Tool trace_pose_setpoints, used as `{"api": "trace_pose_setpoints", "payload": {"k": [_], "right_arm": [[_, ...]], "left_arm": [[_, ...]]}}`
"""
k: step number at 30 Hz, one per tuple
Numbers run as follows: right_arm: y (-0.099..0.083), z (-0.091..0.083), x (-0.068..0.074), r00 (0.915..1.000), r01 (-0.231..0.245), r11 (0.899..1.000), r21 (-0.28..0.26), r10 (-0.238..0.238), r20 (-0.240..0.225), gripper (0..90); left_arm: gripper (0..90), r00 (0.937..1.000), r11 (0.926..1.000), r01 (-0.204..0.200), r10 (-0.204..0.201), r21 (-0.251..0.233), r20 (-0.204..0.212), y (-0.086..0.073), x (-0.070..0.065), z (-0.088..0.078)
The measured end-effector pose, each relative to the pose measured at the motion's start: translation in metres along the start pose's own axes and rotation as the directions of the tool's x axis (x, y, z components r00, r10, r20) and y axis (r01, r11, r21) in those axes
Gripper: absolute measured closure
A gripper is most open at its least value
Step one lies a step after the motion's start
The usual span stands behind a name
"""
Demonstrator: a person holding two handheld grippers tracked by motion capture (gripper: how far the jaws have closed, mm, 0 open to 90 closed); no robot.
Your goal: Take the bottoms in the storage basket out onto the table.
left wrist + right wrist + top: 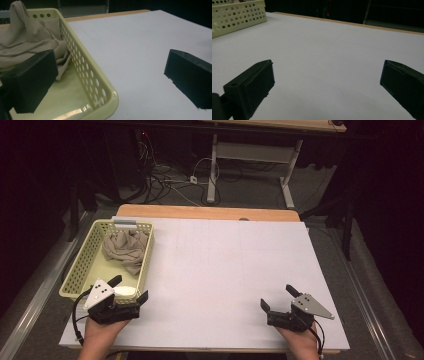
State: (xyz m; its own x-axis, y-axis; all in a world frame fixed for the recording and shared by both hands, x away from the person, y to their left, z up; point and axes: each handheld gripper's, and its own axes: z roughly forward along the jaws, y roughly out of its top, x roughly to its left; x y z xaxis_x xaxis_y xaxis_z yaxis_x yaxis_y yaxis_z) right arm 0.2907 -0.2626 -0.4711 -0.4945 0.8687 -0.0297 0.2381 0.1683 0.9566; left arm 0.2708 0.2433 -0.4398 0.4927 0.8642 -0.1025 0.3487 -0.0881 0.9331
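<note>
Cloth (126, 247), a crumpled beige garment, is what we take to be the thing to handle, and it lies bunched in the far half of the pale yellow perforated basket (80, 265), piled against the far wall and spilling toward the middle of the floor. The near half of the basket floor is bare. Taking the basket as our landmark: it sits at the left edge of the white sheet (225, 270) that covers the table (205, 212), its long side running away from us.

Our left gripper (131, 289) hovers at the basket's near right corner, one jaw over the inside of the basket and the other outside over the sheet, so the rim passes between them. The jaws stand wide apart and hold nothing; in the left gripper view the cloth (27, 42) lies just beyond the inner jaw, not touching it as far as we can tell. Our right gripper (280, 297) rests well to the right of the basket, low over the bare sheet, jaws likewise spread wide with nothing between them.

We judge this to be the very start: the reach for the cloth, with no grasp made yet. The next move calls for lifting the left gripper clear of the rim, carrying both jaws inside the basket and forward over the heap, then descending onto a raised fold and closing. Soft fabric will bunch, so a high ridge is the best target.
</note>
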Motion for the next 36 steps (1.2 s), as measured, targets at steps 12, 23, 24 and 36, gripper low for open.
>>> {"api": "trace_pose_setpoints", "payload": {"k": [12,23,24,36], "right_arm": [[-0.004,-0.009,-0.001,0.9999,0.009,1.000,0.009,-0.009,0.012,0.3],[-0.002,-0.014,0.002,0.9997,0.017,1.000,-0.003,-0.017,0.018,0.3],[-0.001,-0.013,0.003,0.9998,0.014,1.000,-0.003,-0.014,0.016,0.3],[0.003,0.001,0.018,0.9978,0.057,0.998,0.013,-0.056,-0.036,0.3]], "left_arm": [[0.0,1.0000,0.9998,-0.008,0.008,0.021,0.001,0.004,-0.002,0.005],[0.0,0.9999,0.9994,0.009,-0.009,0.032,0.006,0.010,0.008,-0.007],[0.0,0.9994,0.9987,0.035,-0.035,0.037,-0.006,0.008,0.017,-0.014],[0.0,0.9823,0.9963,0.079,-0.072,0.035,-0.173,-0.004,0.059,-0.053]]}}
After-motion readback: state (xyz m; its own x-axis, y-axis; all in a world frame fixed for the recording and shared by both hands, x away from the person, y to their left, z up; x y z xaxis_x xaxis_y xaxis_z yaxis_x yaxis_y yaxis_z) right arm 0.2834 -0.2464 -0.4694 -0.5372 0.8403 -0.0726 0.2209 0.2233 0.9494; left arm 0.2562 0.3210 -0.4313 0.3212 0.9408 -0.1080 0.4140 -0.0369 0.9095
